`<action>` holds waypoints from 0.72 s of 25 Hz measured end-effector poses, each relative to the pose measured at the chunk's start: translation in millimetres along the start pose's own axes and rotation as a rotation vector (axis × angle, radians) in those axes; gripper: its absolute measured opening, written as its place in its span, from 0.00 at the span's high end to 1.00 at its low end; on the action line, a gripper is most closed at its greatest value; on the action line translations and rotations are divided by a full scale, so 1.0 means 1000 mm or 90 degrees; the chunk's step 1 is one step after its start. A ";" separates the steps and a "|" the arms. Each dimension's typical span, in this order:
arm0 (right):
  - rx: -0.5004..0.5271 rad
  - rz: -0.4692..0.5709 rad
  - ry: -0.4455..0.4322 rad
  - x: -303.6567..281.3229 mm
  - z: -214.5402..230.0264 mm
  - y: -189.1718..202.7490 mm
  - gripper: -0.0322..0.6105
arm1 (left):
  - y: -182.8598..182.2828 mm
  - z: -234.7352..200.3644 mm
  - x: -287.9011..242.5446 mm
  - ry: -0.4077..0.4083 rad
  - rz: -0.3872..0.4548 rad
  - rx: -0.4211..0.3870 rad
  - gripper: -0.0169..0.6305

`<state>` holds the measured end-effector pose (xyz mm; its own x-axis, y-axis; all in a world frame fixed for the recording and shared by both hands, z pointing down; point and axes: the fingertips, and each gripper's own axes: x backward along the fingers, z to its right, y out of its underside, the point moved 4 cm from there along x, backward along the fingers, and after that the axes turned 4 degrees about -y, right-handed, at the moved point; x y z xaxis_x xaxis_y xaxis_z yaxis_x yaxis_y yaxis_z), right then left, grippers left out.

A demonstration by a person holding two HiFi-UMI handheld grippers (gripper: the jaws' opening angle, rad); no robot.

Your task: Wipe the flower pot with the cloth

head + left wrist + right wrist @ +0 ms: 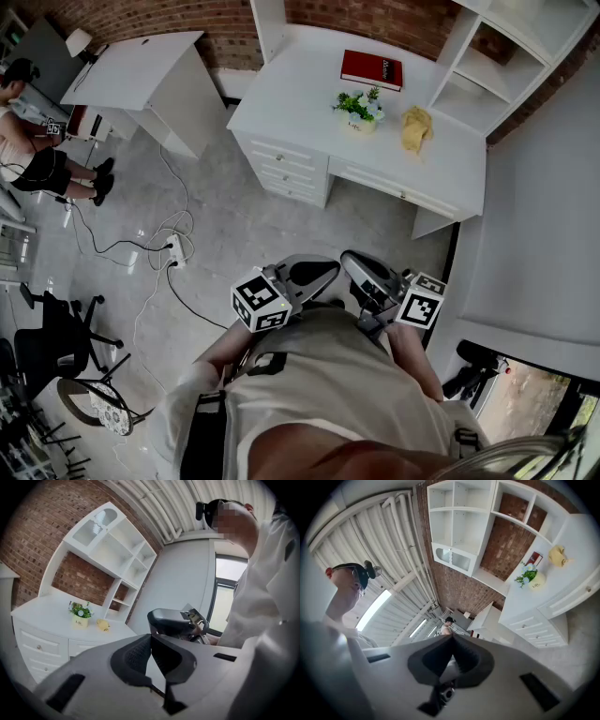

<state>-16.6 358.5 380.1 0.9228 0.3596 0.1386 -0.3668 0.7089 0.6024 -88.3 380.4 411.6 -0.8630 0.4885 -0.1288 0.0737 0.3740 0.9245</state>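
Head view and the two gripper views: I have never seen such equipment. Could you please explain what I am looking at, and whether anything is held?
There is no robot here. A person holds a two-jaw tool in each hand. The head view looks down from the person's head: the left gripper and right gripper are near the body, both shut and empty. The other two pictures come from cameras on each gripper, looking along its jaws. Ahead stands a white desk with a small flower pot, a yellow cloth and a red book, all untouched.
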 end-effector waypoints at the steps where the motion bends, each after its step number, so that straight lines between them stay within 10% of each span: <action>1: 0.009 -0.008 0.000 -0.005 -0.002 0.001 0.93 | -0.002 -0.002 0.002 -0.002 -0.001 -0.013 0.94; 18: 0.036 -0.020 0.008 -0.102 0.008 -0.018 0.93 | -0.063 -0.106 0.078 -0.029 0.085 0.028 0.94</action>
<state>-103.3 304.6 361.6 0.9322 0.3454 0.1086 -0.3295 0.6850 0.6498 -212.9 311.6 381.6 -0.8202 0.5715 -0.0232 0.2092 0.3375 0.9178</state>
